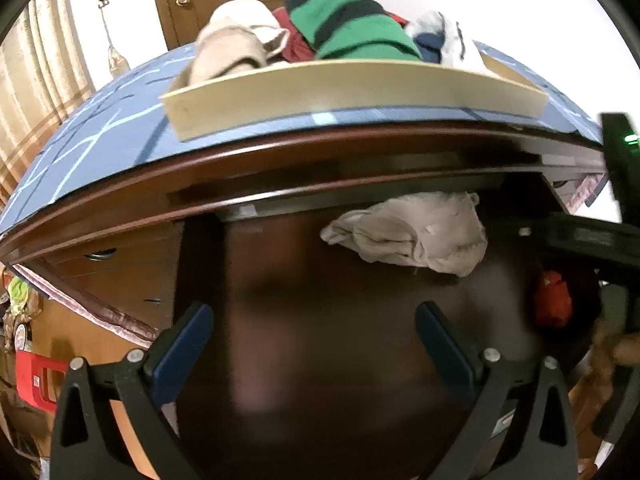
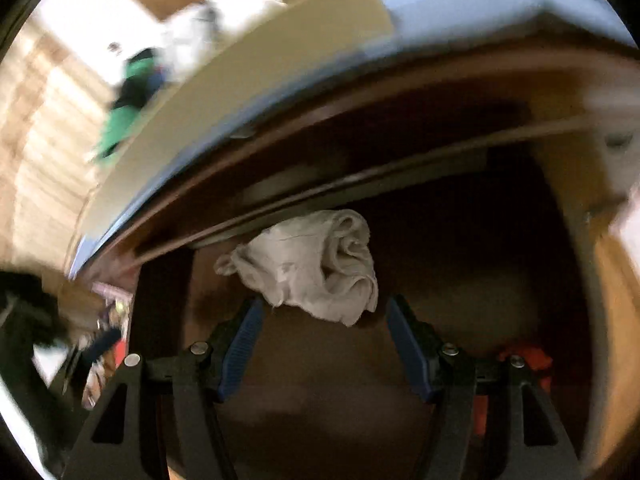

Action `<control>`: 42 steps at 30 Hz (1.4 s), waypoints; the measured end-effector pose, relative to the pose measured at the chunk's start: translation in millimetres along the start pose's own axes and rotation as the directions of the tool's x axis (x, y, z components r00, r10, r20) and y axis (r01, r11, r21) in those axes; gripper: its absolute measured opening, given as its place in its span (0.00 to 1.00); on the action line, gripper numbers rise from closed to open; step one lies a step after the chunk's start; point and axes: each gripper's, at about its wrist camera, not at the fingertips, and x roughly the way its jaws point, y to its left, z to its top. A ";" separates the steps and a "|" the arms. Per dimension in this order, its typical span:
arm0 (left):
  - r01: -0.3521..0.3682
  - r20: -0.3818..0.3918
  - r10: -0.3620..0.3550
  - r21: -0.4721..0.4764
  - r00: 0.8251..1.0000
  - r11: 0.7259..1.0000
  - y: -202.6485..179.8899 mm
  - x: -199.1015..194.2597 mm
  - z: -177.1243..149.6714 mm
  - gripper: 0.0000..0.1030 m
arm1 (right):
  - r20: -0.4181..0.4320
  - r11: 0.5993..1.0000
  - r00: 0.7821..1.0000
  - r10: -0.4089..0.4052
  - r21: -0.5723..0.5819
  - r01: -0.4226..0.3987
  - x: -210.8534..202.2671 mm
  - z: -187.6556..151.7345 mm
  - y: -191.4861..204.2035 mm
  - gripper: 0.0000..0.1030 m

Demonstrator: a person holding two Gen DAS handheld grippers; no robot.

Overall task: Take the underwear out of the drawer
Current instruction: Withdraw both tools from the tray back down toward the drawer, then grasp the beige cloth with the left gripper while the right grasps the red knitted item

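A crumpled white underwear [image 1: 412,236] lies at the back of the open dark wooden drawer [image 1: 304,320], under the dresser top. It also shows in the right wrist view [image 2: 316,260]. My left gripper [image 1: 314,312] is open and empty over the drawer, short of the garment. My right gripper [image 2: 324,308] is open, its blue pads [image 2: 244,336] on either side just below the underwear, not closed on it. The right gripper's body shows at the right of the left wrist view [image 1: 592,240].
A cream tray [image 1: 352,96] full of clothes, with a green striped garment [image 1: 352,20], sits on the blue cloth [image 1: 100,136] on the dresser top. A red item [image 1: 554,300] lies at the drawer's right side. A red stool [image 1: 36,376] stands at lower left.
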 end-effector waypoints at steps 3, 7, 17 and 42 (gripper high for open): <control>-0.005 0.008 0.005 -0.008 1.000 1.000 7.9 -2.0 2.3 0.99 | -0.006 0.999 1.000 -0.027 0.031 0.027 17.5 1.3 3.1 0.61; 0.013 0.008 -0.012 -0.042 1.000 0.999 18.2 -1.5 5.2 1.00 | -0.042 0.995 0.999 -0.032 0.091 0.036 33.2 8.9 3.4 0.52; 0.009 -0.010 -0.010 -0.025 1.000 1.000 17.2 2.2 6.3 0.99 | -0.203 0.991 0.976 0.083 0.123 -0.058 60.2 0.9 8.6 0.16; 0.038 -0.200 -0.014 0.117 0.980 0.992 -59.4 56.7 32.5 0.99 | -0.041 0.969 0.984 -0.174 -0.185 0.164 -67.5 -28.3 -31.3 0.57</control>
